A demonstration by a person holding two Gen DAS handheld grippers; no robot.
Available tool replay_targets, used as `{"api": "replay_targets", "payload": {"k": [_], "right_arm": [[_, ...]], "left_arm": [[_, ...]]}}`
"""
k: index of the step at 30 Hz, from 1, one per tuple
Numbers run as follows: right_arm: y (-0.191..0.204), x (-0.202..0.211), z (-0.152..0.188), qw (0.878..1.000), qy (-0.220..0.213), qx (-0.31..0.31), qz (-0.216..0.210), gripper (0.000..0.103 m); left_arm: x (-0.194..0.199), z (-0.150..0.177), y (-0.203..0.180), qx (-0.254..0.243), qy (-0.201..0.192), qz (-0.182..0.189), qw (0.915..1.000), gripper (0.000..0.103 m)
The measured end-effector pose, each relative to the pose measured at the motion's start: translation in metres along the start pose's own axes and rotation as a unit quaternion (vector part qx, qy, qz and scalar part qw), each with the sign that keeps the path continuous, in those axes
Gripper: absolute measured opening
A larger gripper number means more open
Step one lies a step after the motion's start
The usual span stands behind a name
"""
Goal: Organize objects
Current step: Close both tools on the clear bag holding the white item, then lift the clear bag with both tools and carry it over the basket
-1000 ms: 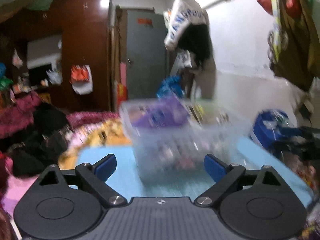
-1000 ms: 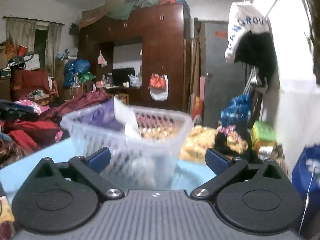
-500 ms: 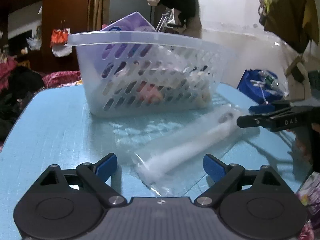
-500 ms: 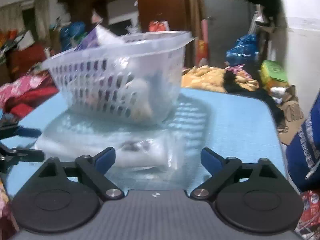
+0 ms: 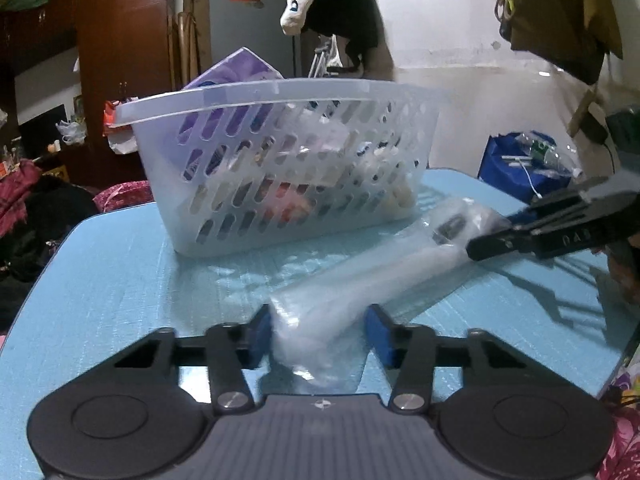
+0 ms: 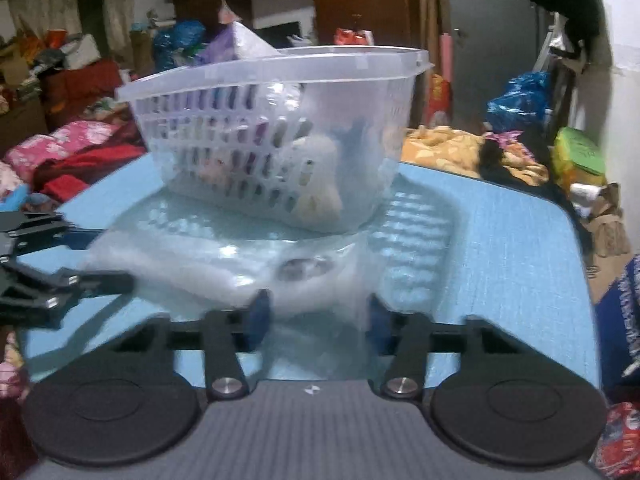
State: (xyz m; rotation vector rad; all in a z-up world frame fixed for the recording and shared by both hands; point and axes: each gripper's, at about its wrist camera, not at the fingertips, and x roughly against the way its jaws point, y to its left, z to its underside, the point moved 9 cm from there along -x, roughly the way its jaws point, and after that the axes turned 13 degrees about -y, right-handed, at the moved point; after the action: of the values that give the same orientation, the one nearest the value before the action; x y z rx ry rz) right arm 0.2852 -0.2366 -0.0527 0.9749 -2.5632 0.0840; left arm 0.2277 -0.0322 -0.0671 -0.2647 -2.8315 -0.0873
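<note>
A clear plastic bag holding a white roll (image 5: 384, 268) lies on the blue table (image 5: 120, 264) in front of a clear slotted basket (image 5: 280, 160) full of items. My left gripper (image 5: 318, 334) has its blue pads closed on the bag's near end. My right gripper (image 6: 316, 320) has its pads closed on the bag's other end (image 6: 248, 272). The right gripper also shows in the left wrist view (image 5: 496, 240), and the left gripper shows in the right wrist view (image 6: 116, 284).
A purple pack (image 5: 232, 72) sticks up out of the basket. Beyond the table edges are clothes piles (image 6: 68, 156), a wooden wardrobe (image 5: 120, 40), a blue bag (image 5: 516, 164) and a white wall with hanging clothes (image 5: 560, 12).
Both grippers came down to the table from the basket's height and closed their jaws from wide open onto opposite ends of the bagged roll.
</note>
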Motion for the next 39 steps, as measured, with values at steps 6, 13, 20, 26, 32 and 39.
{"api": "replay_targets", "payload": {"k": [6, 13, 20, 26, 32, 39], "right_arm": [[0.012, 0.013, 0.007, 1.000, -0.018, 0.009, -0.007, 0.014], [0.024, 0.037, 0.007, 0.997, -0.072, 0.016, -0.006, 0.010], [0.043, 0.073, -0.015, 0.988, -0.149, 0.024, -0.010, 0.010], [0.062, 0.093, -0.059, 0.977, -0.208, 0.035, -0.021, 0.010], [0.061, 0.080, -0.123, 0.970, -0.240, 0.024, -0.027, 0.010], [0.043, 0.036, -0.157, 0.975, -0.219, -0.006, -0.032, 0.010]], "left_arm": [[0.005, 0.000, 0.001, 0.011, -0.026, 0.016, 0.9995, 0.034], [0.022, -0.005, -0.008, -0.010, -0.082, 0.023, 0.9963, 0.032], [0.060, -0.037, -0.011, -0.033, -0.177, 0.022, 0.9834, 0.032], [0.081, -0.093, -0.007, -0.074, -0.242, -0.001, 0.9675, 0.032], [0.073, -0.161, 0.009, -0.103, -0.271, -0.015, 0.9569, 0.032], [0.034, -0.190, 0.029, -0.123, -0.235, -0.025, 0.9638, 0.032]]}}
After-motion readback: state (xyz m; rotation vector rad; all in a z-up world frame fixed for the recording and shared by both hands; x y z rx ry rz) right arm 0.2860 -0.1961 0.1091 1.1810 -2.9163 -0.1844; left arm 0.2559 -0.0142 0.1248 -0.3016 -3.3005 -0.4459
